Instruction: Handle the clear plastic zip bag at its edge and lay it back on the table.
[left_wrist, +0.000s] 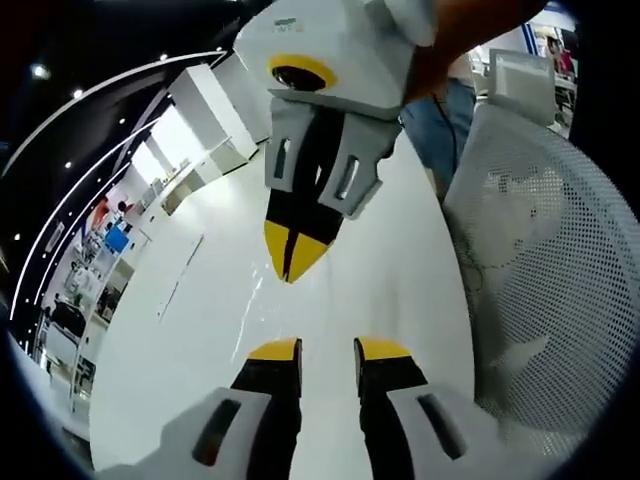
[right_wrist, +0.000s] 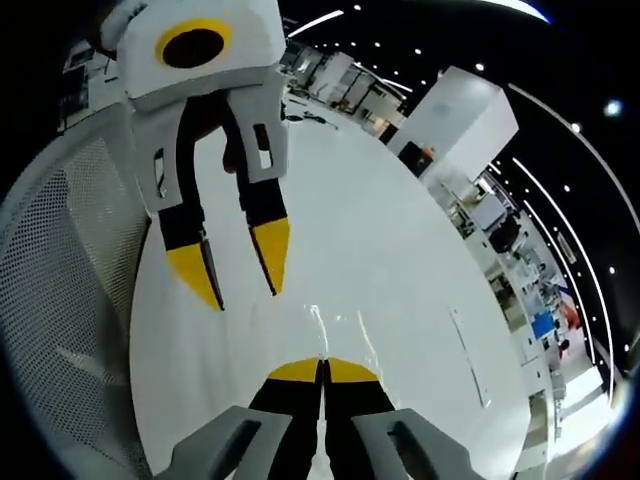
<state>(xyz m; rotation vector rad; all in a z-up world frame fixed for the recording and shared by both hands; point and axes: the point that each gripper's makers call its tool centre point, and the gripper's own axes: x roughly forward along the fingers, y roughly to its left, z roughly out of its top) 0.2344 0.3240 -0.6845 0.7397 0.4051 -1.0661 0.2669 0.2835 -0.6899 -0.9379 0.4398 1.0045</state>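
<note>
The clear plastic zip bag (right_wrist: 335, 330) lies nearly invisible on the white table (right_wrist: 400, 250), showing only as faint glints and creases (left_wrist: 256, 288). My right gripper (right_wrist: 322, 368) is shut, its yellow tips pressed together at the bag's near edge. In the left gripper view it comes down from the top, tips (left_wrist: 290, 262) closed and touching the table where the bag glints. My left gripper (left_wrist: 330, 350) is open, nothing between its jaws, and faces the right one across a short gap. It reaches in from the upper left in the right gripper view, jaws (right_wrist: 235, 265) spread.
A white mesh chair (left_wrist: 540, 260) stands against the table edge beside both grippers. A person in jeans (left_wrist: 440, 120) stands behind it. A thin strip (right_wrist: 470, 360) lies on the table farther out. Shelves and desks fill the background room.
</note>
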